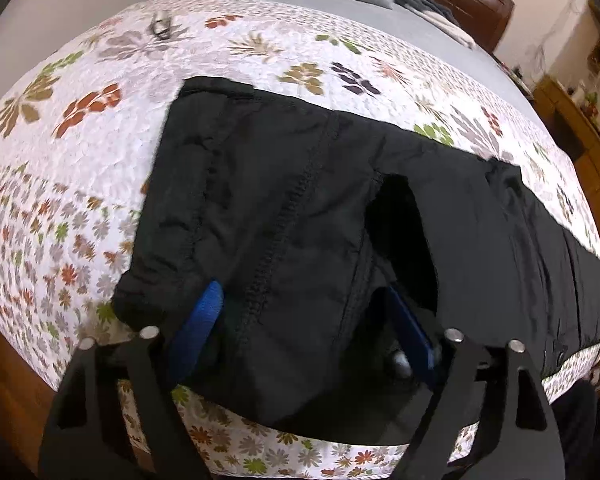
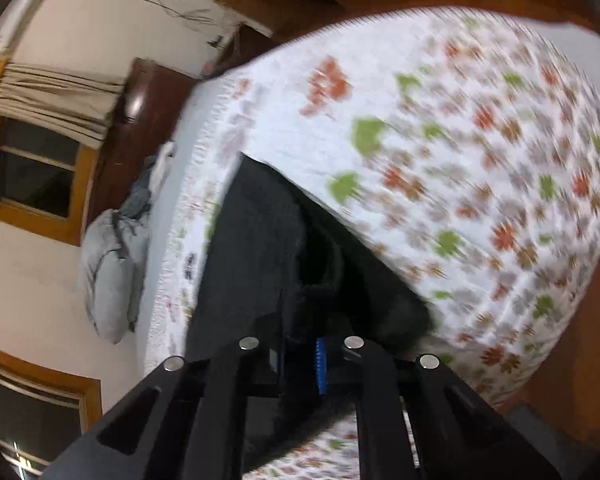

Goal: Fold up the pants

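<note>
The left gripper (image 1: 300, 320) is seen with its blue-padded fingers (image 1: 204, 320) spread wide apart, black fabric lying between and over them; whether that fabric is actually gripped cannot be told. The fabric belongs to the black pants (image 1: 300, 208), which are spread on a floral quilt (image 1: 80, 168) covering the bed, their waistband end to the left and the legs running off to the right along the near edge. A small metallic object (image 1: 160, 26) is seen farther back on the quilt, well apart from the pants.

The right gripper (image 2: 304, 356) is shown with its fingers drawn close together, clamped on a bunched fold of the pants (image 2: 252, 248). Its view is tilted and blurred. A grey pillow (image 2: 108, 280) lies at the bed's far end, below a wooden-framed window (image 2: 36, 172).
</note>
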Action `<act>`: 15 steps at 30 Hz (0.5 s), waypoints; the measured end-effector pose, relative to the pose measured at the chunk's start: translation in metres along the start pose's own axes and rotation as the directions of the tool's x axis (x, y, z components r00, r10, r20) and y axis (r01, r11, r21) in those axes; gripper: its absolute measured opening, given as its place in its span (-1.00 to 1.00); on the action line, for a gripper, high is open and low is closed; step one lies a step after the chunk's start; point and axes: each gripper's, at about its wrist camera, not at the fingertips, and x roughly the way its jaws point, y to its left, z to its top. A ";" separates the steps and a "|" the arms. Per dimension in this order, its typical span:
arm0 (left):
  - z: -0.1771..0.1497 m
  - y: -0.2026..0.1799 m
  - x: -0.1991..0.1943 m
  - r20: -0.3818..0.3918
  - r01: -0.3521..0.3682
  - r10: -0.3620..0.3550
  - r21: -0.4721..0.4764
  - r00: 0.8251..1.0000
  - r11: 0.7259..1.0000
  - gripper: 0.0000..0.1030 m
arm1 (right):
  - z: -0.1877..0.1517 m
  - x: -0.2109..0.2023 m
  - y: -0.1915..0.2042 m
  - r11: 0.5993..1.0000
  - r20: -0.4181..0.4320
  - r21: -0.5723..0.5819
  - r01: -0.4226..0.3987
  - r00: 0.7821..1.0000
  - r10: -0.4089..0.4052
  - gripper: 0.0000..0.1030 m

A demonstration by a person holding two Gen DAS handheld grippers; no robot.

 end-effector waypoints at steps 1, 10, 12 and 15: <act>0.000 0.004 -0.001 0.007 0.001 -0.001 -0.024 1.000 1.000 0.40 | -0.002 0.000 -0.004 1.000 -0.003 0.002 -0.002 1.000 0.002 -0.80; -0.002 0.010 -0.004 0.021 -0.023 0.024 -0.075 0.999 0.997 0.08 | -0.003 -0.003 -0.024 0.997 -0.048 0.067 -0.024 0.998 0.027 -0.75; -0.002 0.011 -0.004 0.024 -0.018 0.020 -0.078 1.000 0.997 0.08 | -0.002 -0.001 -0.028 0.994 -0.055 0.103 -0.045 0.997 0.051 -0.67; -0.003 0.011 -0.005 0.030 -0.011 0.013 -0.080 0.999 0.997 0.12 | -0.007 -0.019 -0.029 0.986 -0.027 0.128 -0.105 0.994 0.110 -0.06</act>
